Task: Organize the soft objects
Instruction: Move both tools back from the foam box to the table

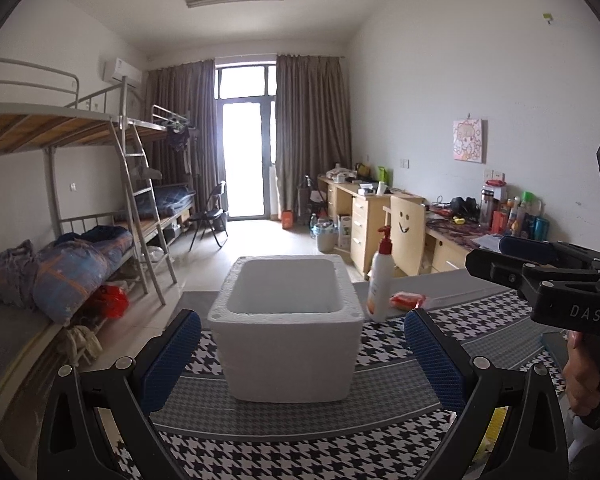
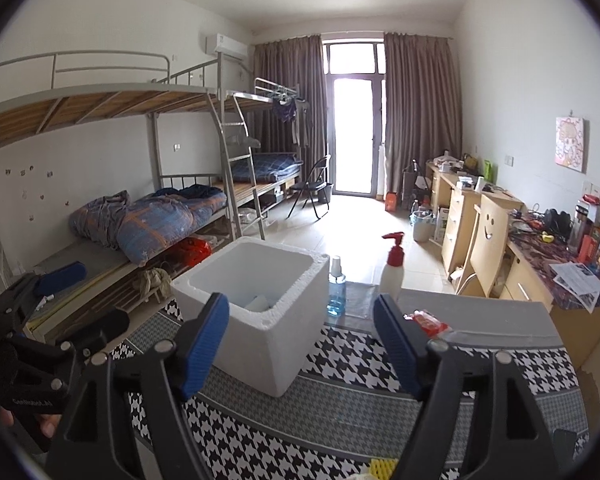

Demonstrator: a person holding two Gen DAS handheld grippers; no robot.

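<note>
foam box point(image 1: 286, 320): centre of cloth point(image 1: 480, 332), open-topped. red pack point(image 2: 428, 322): at box's 3 o'clock, beside pump bottle point(image 2: 392, 268). left gripper point(image 1: 300, 344), right gripper point(image 2: 300, 344): both spread, nothing held. advised: pack to be pinched lightly mid-body, bottle avoided.

Houndstooth-clothed table point(image 1: 384, 364): foam box point(image 1: 288, 332), bottles, red packet point(image 1: 408, 301).
</note>
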